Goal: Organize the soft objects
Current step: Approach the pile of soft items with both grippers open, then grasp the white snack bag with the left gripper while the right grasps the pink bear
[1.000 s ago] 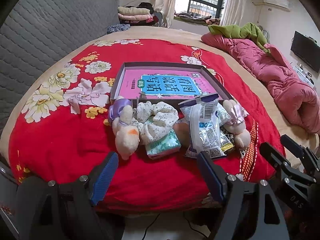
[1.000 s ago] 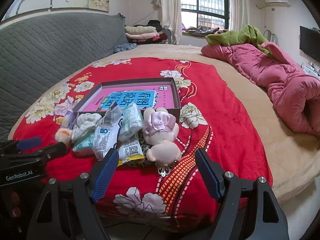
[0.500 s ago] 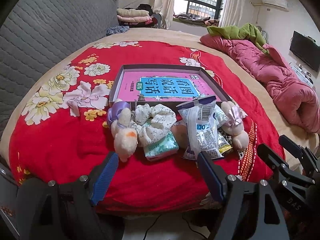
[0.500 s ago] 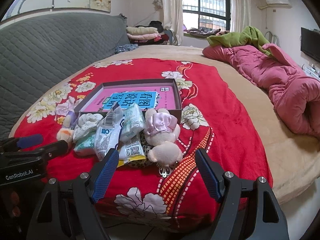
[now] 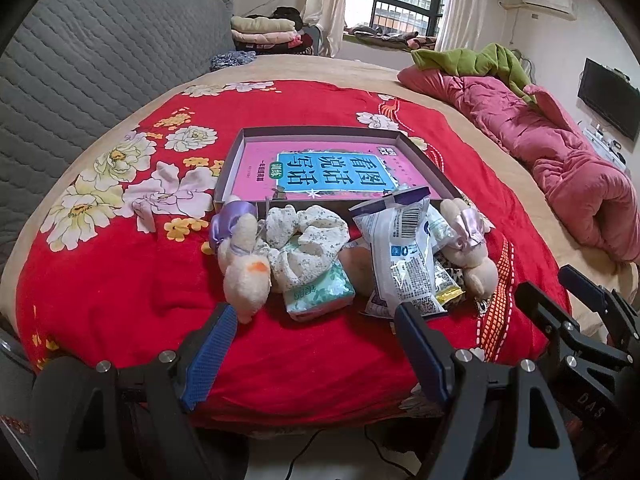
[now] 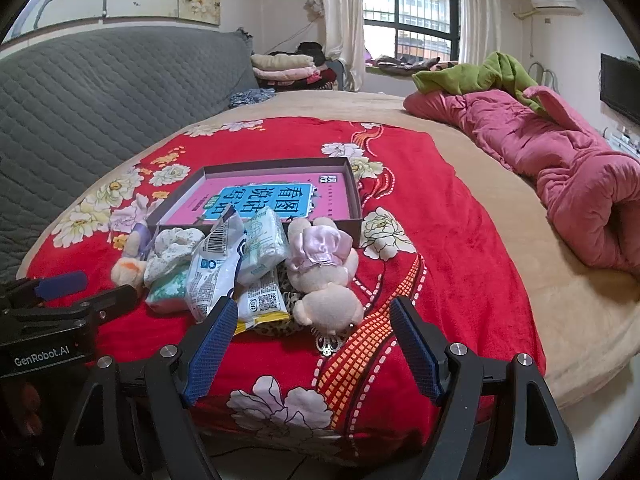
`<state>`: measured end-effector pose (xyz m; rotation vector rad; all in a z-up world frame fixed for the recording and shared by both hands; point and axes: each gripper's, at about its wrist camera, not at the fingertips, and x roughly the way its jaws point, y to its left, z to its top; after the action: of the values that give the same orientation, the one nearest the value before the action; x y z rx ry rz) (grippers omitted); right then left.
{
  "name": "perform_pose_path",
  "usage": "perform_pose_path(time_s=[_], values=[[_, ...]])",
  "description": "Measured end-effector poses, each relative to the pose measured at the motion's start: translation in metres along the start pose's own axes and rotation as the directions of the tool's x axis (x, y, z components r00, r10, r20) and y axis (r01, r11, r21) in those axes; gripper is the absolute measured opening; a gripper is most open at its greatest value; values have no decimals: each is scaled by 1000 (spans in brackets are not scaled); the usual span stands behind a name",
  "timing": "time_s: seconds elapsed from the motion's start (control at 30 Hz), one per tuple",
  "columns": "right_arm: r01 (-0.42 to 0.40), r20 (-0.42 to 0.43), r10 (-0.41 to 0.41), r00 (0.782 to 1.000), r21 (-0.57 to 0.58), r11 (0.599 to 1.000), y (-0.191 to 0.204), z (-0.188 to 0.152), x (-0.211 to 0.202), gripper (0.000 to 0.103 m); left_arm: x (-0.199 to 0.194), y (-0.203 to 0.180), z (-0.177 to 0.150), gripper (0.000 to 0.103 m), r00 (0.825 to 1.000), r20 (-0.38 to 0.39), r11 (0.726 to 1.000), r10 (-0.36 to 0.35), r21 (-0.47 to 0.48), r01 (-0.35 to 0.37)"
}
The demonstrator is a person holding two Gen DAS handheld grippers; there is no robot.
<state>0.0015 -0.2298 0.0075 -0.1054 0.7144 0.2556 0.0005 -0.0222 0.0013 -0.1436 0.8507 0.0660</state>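
A pile of soft things lies on the red flowered blanket (image 5: 120,300) in front of a shallow pink-bottomed box (image 5: 328,168) (image 6: 264,196). The pile holds a plush toy with a purple bow (image 5: 244,264) (image 6: 128,268), a floral scrunchie (image 5: 308,240), a green tissue pack (image 5: 320,292) (image 6: 168,288), a white snack bag (image 5: 404,264) (image 6: 212,268), a second tissue pack (image 6: 264,248) and a plush in a pink dress (image 6: 324,276) (image 5: 468,248). My left gripper (image 5: 316,344) stands open just short of the pile. My right gripper (image 6: 312,340) stands open in front of the pink-dressed plush.
A rolled pink quilt (image 6: 560,168) and green cloth (image 6: 480,76) lie at the right. A grey quilted headboard (image 5: 80,72) runs along the left. Folded clothes (image 5: 264,34) are stacked at the back. The bed's front edge is below both grippers.
Both grippers have crept slightly closer to the pile, and both stay open. Nothing in the pile has moved.
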Motion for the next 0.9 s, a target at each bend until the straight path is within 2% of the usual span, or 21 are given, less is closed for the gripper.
perform_pose_path(time_s=[0.53,0.9], values=[[6,-7,-6,1000,13,1000,-2,-1,1,79,3,-2,-2,81,1000,-5,1000,-20,-1,20],[10,-20,-10,1000,36,999,-10,-2,6,79,9,-13,1,81,994,-22,994,-106,3,106]])
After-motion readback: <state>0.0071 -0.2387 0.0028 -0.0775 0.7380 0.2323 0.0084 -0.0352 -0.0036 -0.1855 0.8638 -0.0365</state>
